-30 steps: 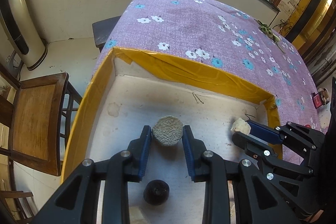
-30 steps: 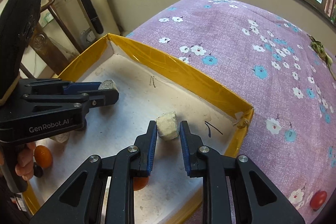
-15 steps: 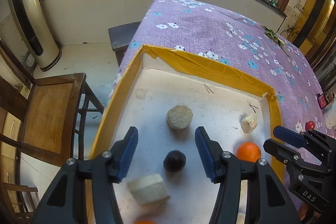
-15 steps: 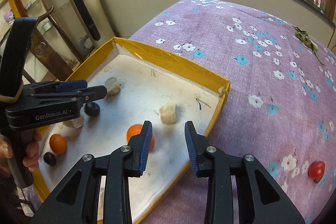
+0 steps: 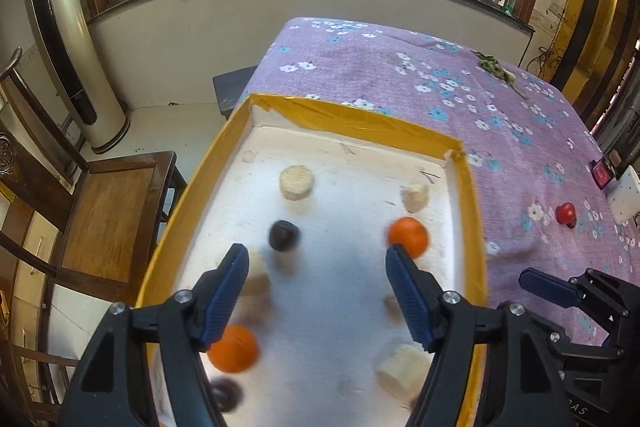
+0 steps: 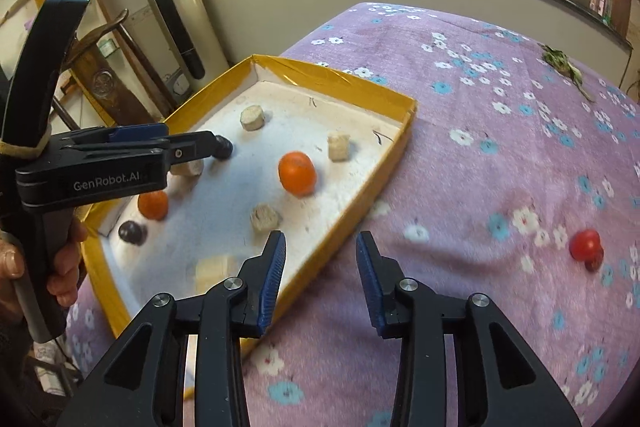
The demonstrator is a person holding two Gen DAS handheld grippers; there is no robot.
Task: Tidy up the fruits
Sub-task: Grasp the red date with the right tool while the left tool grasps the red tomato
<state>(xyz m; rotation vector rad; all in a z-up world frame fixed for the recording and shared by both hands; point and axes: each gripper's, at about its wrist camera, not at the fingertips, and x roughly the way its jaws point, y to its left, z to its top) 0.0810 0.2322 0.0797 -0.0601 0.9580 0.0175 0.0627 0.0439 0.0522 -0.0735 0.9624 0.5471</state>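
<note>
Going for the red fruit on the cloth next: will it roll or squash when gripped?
The red fruit looks round and smooth, so it may roll if nudged. It seems small and glossy, possibly slippery. The soft tablecloth should damp rolling somewhat.

A table with a purple flowery cloth [image 6: 500, 39] holds a yellow tray [image 6: 394, 155]. A small red fruit [image 6: 585, 243] sits on the cloth, well apart from the tray. Some green leaves [image 6: 560, 63] lie at the far side.

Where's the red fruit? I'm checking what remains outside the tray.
The red fruit lies on the floral tablecloth, far right in the right wrist view, well clear of the yellow-rimmed tray.
</note>
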